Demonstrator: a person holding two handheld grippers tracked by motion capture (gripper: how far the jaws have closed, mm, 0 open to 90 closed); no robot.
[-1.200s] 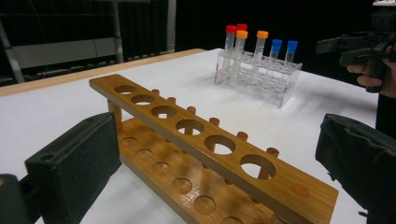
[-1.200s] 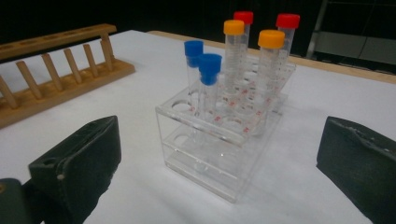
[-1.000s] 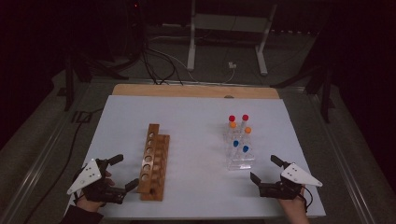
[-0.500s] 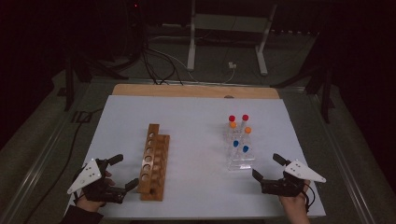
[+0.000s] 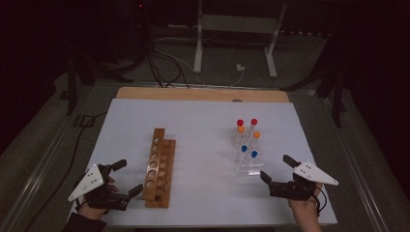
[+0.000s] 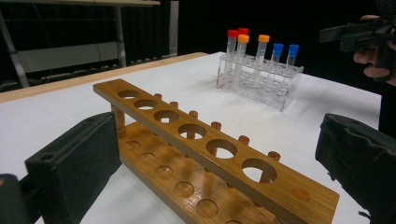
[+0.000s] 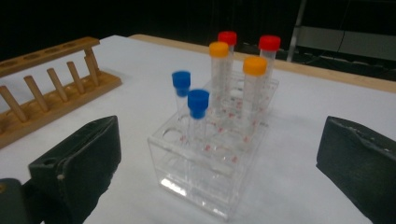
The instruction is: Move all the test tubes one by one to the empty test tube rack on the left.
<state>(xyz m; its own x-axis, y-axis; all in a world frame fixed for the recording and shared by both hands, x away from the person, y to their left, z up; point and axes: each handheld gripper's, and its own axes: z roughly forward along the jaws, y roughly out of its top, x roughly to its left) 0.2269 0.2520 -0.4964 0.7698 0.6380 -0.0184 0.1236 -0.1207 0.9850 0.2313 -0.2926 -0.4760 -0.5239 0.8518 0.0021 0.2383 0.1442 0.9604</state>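
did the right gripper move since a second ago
Yes, slightly. The right gripper has drifted right, a little further from the clear rack, which stayed put on the table. Its jaws stand open.

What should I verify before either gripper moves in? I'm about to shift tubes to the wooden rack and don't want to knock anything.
1. Right gripper open, jaws wide: ok.
2. Left gripper open, holding nothing: ok.
3. Six capped tubes upright in the clear rack: ok.
4. Wooden rack holes free of tubes: ok.
5. Nearest blue-capped tube lined up between the right jaws: ok, roughly centred.
6. Caps screwed tight: cannot tell.
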